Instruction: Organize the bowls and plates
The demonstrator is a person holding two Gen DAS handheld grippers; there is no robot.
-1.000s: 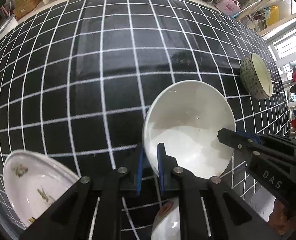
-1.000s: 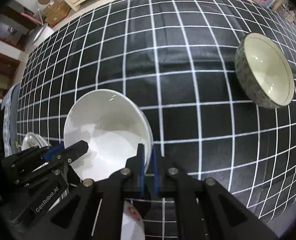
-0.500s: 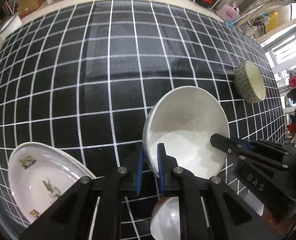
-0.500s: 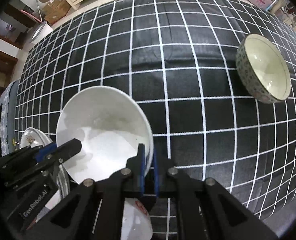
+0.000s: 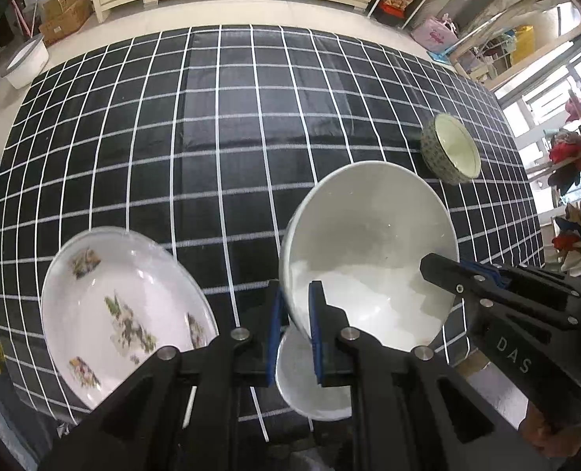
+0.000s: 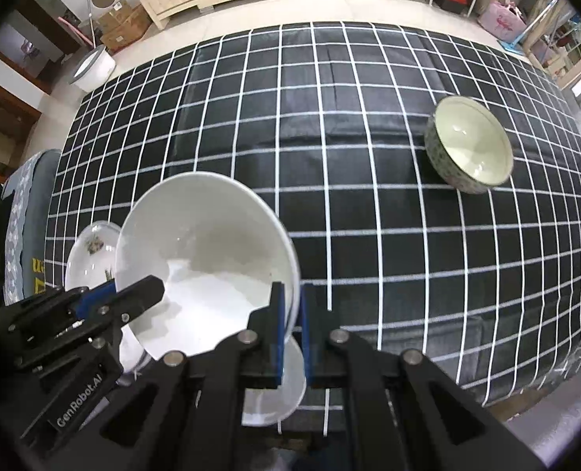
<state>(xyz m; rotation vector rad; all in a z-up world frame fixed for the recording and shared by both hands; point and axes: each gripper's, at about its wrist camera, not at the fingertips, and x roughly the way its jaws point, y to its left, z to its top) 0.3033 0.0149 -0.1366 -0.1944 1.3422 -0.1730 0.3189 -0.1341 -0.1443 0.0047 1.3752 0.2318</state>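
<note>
On the left wrist view: left gripper (image 5: 294,327) is clamped on the near-left rim of the large white bowl (image 5: 369,251), one blue pad inside, one outside. The bowl is held tilted, above the black checked tablecloth (image 5: 211,137). Right gripper (image 5: 439,271) reaches in from the right onto the opposite rim. A smaller white bowl (image 5: 310,384) sits directly below the held one. Floral plate (image 5: 121,314) lies to the left, apart from both. Patterned bowl (image 5: 451,153) stands alone far right.

On the right wrist view: right gripper (image 6: 292,331) is clenched on the bowl's (image 6: 208,259) near-right rim; the left gripper (image 6: 149,294) pinches the far side. The small bowl (image 6: 286,392) shows under the rim; whether the two touch is unclear.

Progress, judged: early. Nothing looks stacked yet. Likely remaining: set the large bowl down, nest the smaller and patterned bowls (image 6: 471,149), and place the plate (image 6: 90,259).
</note>
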